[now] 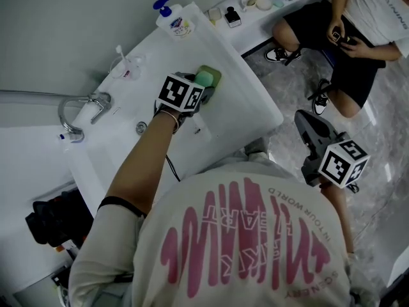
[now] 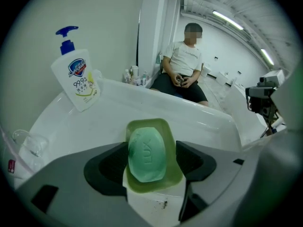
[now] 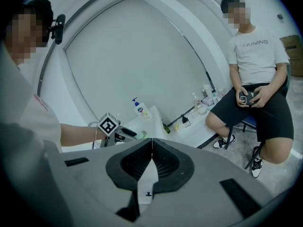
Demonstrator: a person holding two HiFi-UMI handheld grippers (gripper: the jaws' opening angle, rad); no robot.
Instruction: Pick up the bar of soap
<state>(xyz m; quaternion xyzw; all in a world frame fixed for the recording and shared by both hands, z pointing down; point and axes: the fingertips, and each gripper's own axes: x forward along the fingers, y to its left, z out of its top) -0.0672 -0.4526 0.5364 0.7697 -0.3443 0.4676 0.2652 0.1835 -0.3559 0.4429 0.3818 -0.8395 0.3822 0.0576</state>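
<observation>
Straddling the bar of soap point(image 2: 147, 154) with jaws spread, pads seemingly not pressing it, the left gripper point(image 2: 151, 161) was at the reach step; next it needed to close on the bar's sides. The soap lay alone in a green soap dish point(image 2: 150, 125) on the white washstand point(image 2: 203, 115). The right gripper point(image 3: 151, 162) hung aside, jaws pressed together, empty.

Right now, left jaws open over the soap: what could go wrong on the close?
1. The left gripper is open, pads at the rim of the soap dish, wider than the soap: it may clamp the dish instead.
2. The soap looks rounded and smooth; it could squirt out.
</observation>
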